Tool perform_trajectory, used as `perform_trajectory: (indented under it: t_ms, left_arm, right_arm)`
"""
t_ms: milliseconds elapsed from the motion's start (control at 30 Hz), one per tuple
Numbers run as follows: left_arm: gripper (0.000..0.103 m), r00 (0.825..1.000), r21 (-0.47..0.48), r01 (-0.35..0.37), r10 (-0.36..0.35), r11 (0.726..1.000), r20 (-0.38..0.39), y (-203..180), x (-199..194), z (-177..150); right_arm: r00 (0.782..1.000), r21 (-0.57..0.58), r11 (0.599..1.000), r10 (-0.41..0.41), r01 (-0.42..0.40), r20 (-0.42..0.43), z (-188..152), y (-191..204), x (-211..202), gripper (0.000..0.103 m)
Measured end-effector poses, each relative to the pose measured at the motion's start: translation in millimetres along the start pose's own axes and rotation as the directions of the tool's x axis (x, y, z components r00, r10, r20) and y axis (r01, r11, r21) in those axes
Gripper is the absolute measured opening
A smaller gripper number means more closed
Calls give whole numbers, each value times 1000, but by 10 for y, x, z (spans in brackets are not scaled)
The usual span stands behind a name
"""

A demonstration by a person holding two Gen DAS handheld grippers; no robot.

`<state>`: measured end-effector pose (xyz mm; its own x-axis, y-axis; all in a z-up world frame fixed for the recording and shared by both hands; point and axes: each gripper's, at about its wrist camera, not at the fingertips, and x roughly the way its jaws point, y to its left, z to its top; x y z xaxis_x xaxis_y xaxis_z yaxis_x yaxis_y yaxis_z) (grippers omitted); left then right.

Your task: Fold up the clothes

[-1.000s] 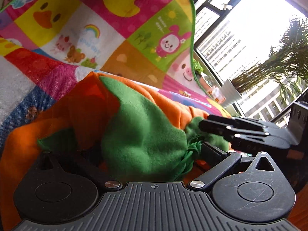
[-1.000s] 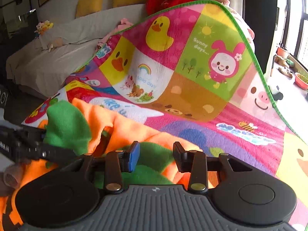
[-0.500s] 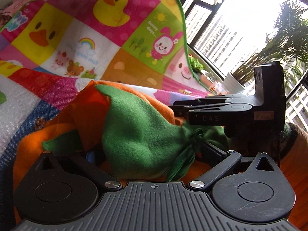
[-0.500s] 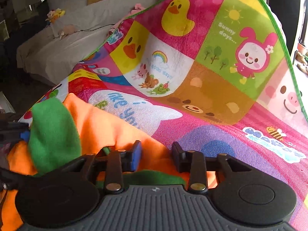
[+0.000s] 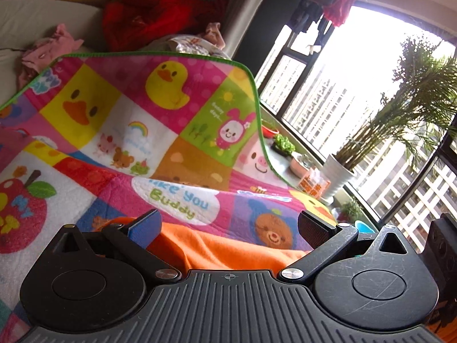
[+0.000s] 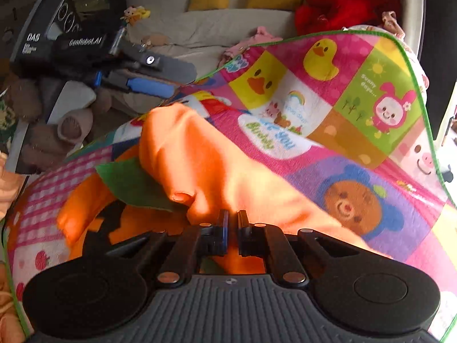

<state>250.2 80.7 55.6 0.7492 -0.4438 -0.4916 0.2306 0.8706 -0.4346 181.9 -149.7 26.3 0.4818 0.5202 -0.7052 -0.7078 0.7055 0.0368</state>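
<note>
My right tongs (image 6: 230,230) are clamped on the orange garment (image 6: 200,165), bunched at nine o'clock on the play mat (image 6: 371,154) with a green flap (image 6: 131,184) poking out, my left tongs (image 5: 228,225) gape apart empty above it, so folding's barely begun.

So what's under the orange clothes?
The orange garment lies on the colourful cartoon play mat, with the bear picture beside it. A green piece pokes out underneath. What is printed on the mat beneath the garment is covered.
</note>
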Motion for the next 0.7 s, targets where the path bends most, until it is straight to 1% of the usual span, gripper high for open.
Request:
perform_trajectory:
  t_ms: [33,100,133,167,233,300,333,367,433,467,533,633,700]
  left_arm:
    - [103,1000,11,0,1,1000,-14,-42,-1,-62]
    - [103,998,44,-31,34,999,-60,-87,42,-217]
    - [103,995,63,-48,53,997,-82,-109,61,-298]
    - [103,990,106,-85,96,991,-100,-131,69,-404]
    - [103,982,196,-137,160,971,-104,-187,59,-558]
    - [103,968,288,-192,230,938,-104,-229,51,-729]
    - [103,964,302,-198,242,933,-115,-227,60,-780]
    - [103,961,299,-195,243,934,-132,-204,72,-837]
    - [103,957,272,-196,244,942,-155,-154,95,-893]
    - [103,957,259,-196,241,946,-159,-126,104,-908]
    - [103,959,233,-192,233,953,-162,-87,107,-903]
    - [103,967,166,-174,200,971,-157,-41,40,-838]
    - [103,979,83,-132,143,988,-148,13,-58,-769]
  right_arm:
    - [1000,0,1000,-1,1,-11,-84,53,16,6]
    - [1000,4,1000,-6,6,-14,-198,125,-1,6]
    - [1000,1,1000,-9,9,-9,-233,154,-31,6]
    - [1000,-6,1000,-10,10,5,-254,195,-100,6]
    - [999,-9,1000,-3,4,51,-238,230,-286,7]
    - [994,-7,1000,-17,18,104,-169,217,-455,7]
    - [992,-2,999,-36,36,125,-125,195,-508,9]
    - [989,1,998,-60,60,135,-90,172,-518,10]
    - [985,-4,995,-103,105,139,-48,138,-460,18]
    - [984,-15,993,-115,118,134,-46,132,-388,20]
    - [986,-13,991,-134,136,97,-87,111,-186,21]
    - [990,10,991,-134,134,53,-216,77,55,21]
    - [989,24,991,-131,130,62,-297,78,98,21]
